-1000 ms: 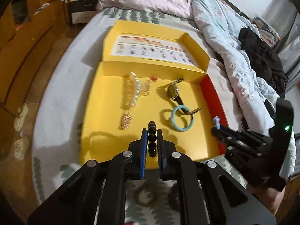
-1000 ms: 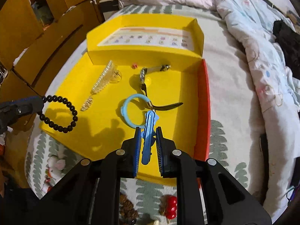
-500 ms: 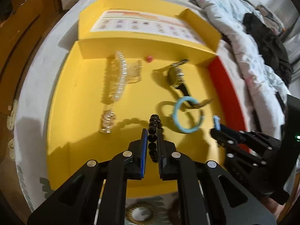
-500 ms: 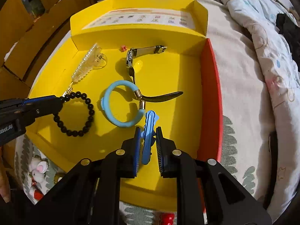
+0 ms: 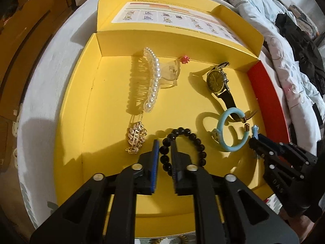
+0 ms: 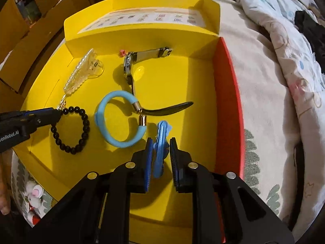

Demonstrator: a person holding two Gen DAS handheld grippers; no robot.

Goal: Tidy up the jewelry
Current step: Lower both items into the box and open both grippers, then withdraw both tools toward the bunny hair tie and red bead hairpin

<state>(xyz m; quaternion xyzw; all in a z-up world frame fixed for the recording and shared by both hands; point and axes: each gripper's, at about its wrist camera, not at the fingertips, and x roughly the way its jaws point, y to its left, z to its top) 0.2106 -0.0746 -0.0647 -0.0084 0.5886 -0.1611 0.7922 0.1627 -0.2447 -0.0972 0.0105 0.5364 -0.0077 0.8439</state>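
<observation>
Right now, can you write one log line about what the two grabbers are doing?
left gripper: opening around black bead bracelet, lying in yellow box | right gripper: opening around blue hair clip

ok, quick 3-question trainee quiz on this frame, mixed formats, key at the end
1. True or false: the black bead bracelet is lying on the floor of the yellow box, between the fingers of the left tongs.
2. Multiple choice: what sits between the fingers of the right tongs? A) a wristwatch B) a blue hair clip C) a pearl hair claw
3. Fill in: the strap of the wristwatch passes by the open light blue ____.

Key: 1 true; 2 B; 3 bangle
</observation>
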